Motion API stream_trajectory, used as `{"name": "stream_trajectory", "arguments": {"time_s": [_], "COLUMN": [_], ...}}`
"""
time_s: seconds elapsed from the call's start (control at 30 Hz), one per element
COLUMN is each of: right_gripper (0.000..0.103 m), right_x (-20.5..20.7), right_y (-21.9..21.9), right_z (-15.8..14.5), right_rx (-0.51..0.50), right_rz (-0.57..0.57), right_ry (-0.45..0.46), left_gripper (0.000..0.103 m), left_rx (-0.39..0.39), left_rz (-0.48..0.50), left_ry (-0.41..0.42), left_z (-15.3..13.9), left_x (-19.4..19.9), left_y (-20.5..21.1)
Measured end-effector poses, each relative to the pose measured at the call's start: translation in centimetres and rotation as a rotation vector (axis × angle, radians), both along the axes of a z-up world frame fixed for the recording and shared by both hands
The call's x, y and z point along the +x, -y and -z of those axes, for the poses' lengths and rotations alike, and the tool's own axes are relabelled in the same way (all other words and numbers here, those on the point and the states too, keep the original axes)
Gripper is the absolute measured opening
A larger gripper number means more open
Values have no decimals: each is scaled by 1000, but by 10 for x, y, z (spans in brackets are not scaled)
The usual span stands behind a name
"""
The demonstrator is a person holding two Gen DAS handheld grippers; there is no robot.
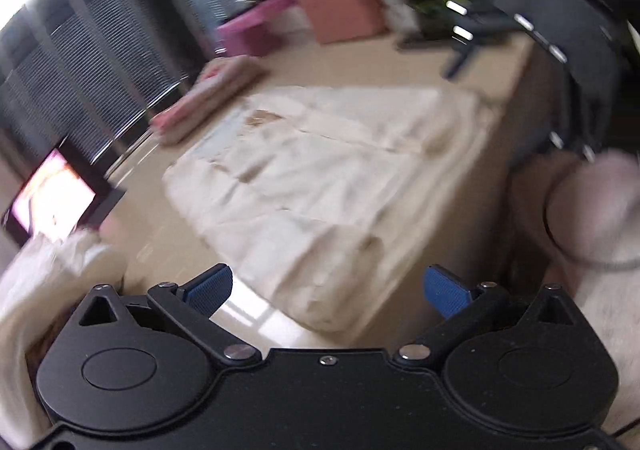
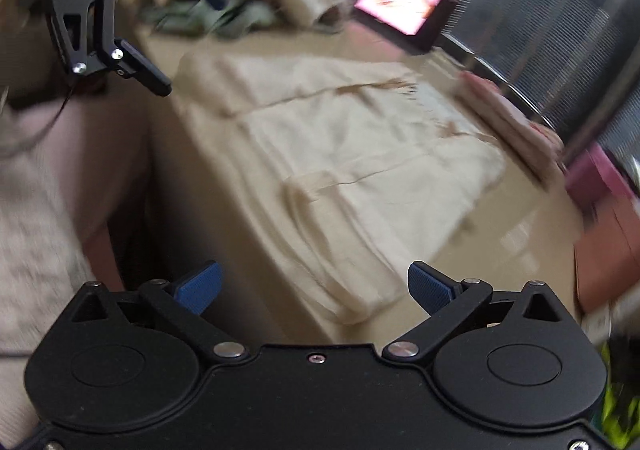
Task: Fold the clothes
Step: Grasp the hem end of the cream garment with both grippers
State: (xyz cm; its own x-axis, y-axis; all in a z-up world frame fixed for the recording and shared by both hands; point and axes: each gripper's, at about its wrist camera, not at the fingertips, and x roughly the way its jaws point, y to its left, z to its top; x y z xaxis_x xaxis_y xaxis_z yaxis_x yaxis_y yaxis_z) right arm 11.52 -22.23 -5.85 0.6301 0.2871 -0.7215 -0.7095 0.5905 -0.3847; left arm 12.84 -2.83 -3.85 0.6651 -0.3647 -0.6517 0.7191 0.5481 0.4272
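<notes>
A cream garment lies folded and flat on the beige tabletop, along its near edge and reaching almost to the edge itself. The left gripper and the right gripper both hang over that near edge with their blue pads spread wide and nothing between them. A folded pink cloth rests just beside the garment toward the far edge, and a lit tablet stands near a far corner.

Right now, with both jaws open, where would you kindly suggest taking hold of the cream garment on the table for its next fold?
Probably the near corners of the cream garment, which lies flat in layers. Its rolled near end sits by the table's front edge, so come in low from that edge, the right gripper and left gripper taking a corner each. Blur hides finer seams.
</notes>
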Motion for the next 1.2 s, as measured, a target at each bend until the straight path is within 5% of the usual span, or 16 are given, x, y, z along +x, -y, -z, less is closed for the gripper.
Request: {"name": "stream_trajectory", "arguments": {"time_s": [0.3, 0.43, 0.87, 1.2], "right_gripper": [101, 100, 89, 70], "right_x": [15, 14, -10, -32], "right_y": [-19, -20, -27, -30], "right_z": [17, 23, 42, 39], "right_rx": [-150, -155, -294, -353], "right_rz": [-108, -110, -139, -156], "right_ry": [8, 36, 134, 180], "left_gripper": [102, 93, 78, 74], "left_rx": [156, 196, 404, 431], "left_rz": [130, 130, 208, 211], "left_ry": [24, 12, 244, 287], "left_z": [33, 52, 80, 85], "left_x": [9, 12, -23, -45], "left_y": [22, 19, 15, 13]}}
